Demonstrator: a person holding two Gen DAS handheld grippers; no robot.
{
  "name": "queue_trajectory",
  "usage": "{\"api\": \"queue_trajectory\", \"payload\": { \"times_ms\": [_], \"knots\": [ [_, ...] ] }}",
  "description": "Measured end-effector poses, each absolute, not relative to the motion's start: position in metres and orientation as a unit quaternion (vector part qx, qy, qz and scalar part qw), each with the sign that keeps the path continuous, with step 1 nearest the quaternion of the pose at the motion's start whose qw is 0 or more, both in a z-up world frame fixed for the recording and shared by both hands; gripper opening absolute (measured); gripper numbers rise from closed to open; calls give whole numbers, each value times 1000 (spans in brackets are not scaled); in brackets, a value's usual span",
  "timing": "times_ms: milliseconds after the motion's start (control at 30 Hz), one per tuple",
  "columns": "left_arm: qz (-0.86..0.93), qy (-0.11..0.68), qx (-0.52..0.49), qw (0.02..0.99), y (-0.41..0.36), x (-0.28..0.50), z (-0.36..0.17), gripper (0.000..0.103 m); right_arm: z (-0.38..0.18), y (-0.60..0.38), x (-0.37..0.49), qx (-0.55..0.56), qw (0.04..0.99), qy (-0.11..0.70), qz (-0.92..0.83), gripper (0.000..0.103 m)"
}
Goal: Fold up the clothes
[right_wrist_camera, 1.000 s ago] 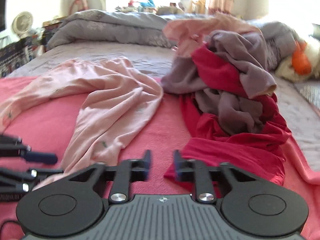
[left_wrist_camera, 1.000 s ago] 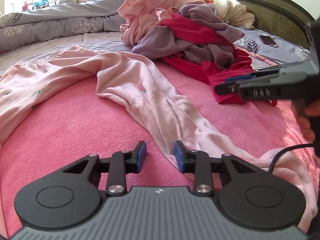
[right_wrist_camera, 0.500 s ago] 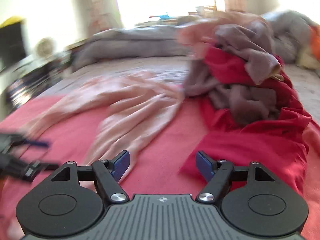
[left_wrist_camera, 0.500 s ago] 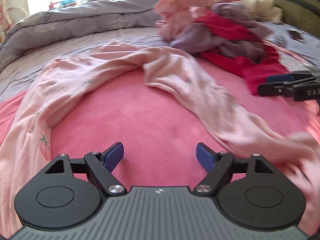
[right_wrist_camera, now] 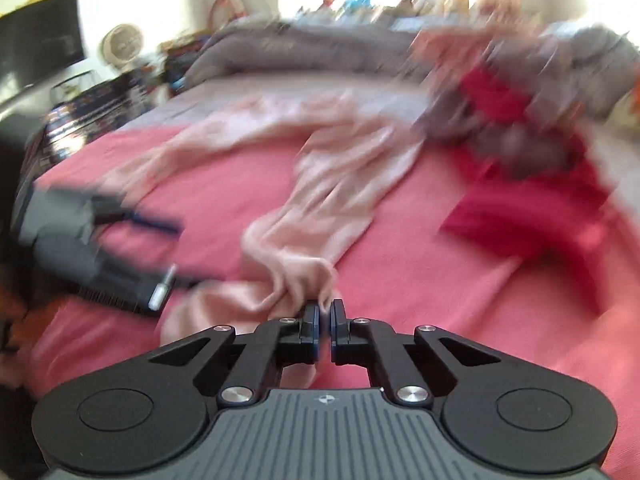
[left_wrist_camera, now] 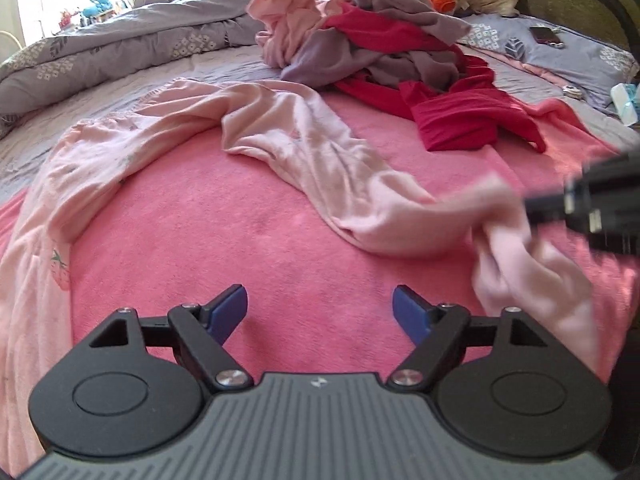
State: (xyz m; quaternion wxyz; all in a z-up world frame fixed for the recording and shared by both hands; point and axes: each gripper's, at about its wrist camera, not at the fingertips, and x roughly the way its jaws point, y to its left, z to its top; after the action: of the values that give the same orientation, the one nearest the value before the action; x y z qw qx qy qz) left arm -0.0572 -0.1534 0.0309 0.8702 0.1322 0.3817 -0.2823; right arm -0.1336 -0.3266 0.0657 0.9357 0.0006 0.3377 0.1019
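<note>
Pale pink pyjama trousers [left_wrist_camera: 304,148] lie spread in an arch on the pink blanket [left_wrist_camera: 248,240]. My left gripper [left_wrist_camera: 320,308] is open and empty, low over the blanket between the two legs. My right gripper [right_wrist_camera: 325,312] is shut on the cuff end of one trouser leg [right_wrist_camera: 296,276]; in the left wrist view it shows blurred at the right edge [left_wrist_camera: 536,208], with that cuff lifted and bunched [left_wrist_camera: 516,248]. The right wrist view is motion-blurred.
A heap of red, mauve and pink clothes [left_wrist_camera: 384,40] lies beyond the trousers. A grey quilt [left_wrist_camera: 120,44] runs along the far side. A phone [left_wrist_camera: 546,36] lies on the pillow at the far right. Boxes and a fan [right_wrist_camera: 120,44] stand left of the bed.
My right gripper went from open to shut on the trouser cuff and lifted it. My left gripper opened wide and shifted left, off the trouser leg.
</note>
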Motion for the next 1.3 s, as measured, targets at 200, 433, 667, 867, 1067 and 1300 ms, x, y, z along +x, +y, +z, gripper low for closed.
{"api": "queue_trajectory", "payload": {
  "times_ms": [200,433,667,867,1067,1300],
  "knots": [
    [-305,380,129,864,-166,-69,32,81,118,-348,-167,-122,962,243,-15,36],
    [-286,382,135,868,-167,-61,29,83,71,-308,-202,-204,924,304,109,54],
    [-237,362,128,893,-162,-23,46,83,21,-250,-196,-283,897,318,118,38],
    [-211,366,124,898,-137,-15,42,83,66,-248,-215,-202,916,302,168,14],
    [-191,395,98,893,-112,-10,29,83,66,-205,-256,-244,852,323,333,19],
    [-211,387,106,891,-109,-23,33,83,70,-233,-235,-137,866,332,347,55]
  ]
}}
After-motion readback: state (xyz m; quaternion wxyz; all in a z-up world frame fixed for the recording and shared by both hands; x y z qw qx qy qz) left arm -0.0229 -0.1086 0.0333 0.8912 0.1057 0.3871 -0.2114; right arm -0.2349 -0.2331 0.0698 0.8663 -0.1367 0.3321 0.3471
